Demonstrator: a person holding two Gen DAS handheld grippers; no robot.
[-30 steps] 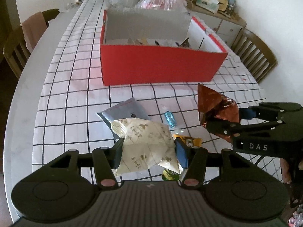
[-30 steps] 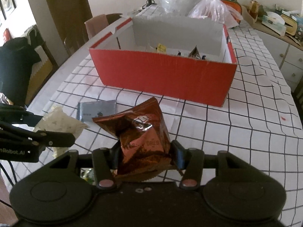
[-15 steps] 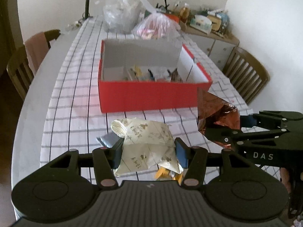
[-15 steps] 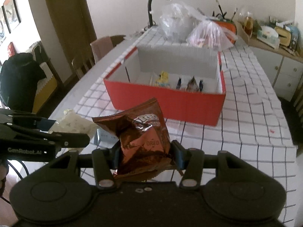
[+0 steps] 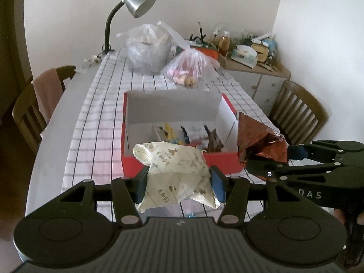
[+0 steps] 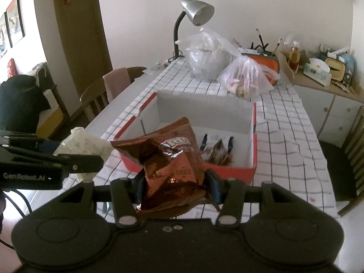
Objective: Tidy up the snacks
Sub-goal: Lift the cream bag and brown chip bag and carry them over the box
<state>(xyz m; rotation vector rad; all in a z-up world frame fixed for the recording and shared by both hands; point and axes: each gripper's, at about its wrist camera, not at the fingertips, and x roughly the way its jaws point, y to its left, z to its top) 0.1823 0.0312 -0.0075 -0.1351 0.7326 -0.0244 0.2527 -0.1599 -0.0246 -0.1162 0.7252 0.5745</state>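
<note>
my left tool (image 5: 178, 179) clamped on cream packet (image 5: 177, 173), right tool (image 6: 175, 182) on oreo bag (image 6: 170, 157); clear red box (image 5: 224, 159) rim first, release low inside.

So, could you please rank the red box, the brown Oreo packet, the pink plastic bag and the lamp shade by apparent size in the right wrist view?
1. Red box
2. Brown Oreo packet, enlarged by nearness
3. Pink plastic bag
4. Lamp shade
</note>
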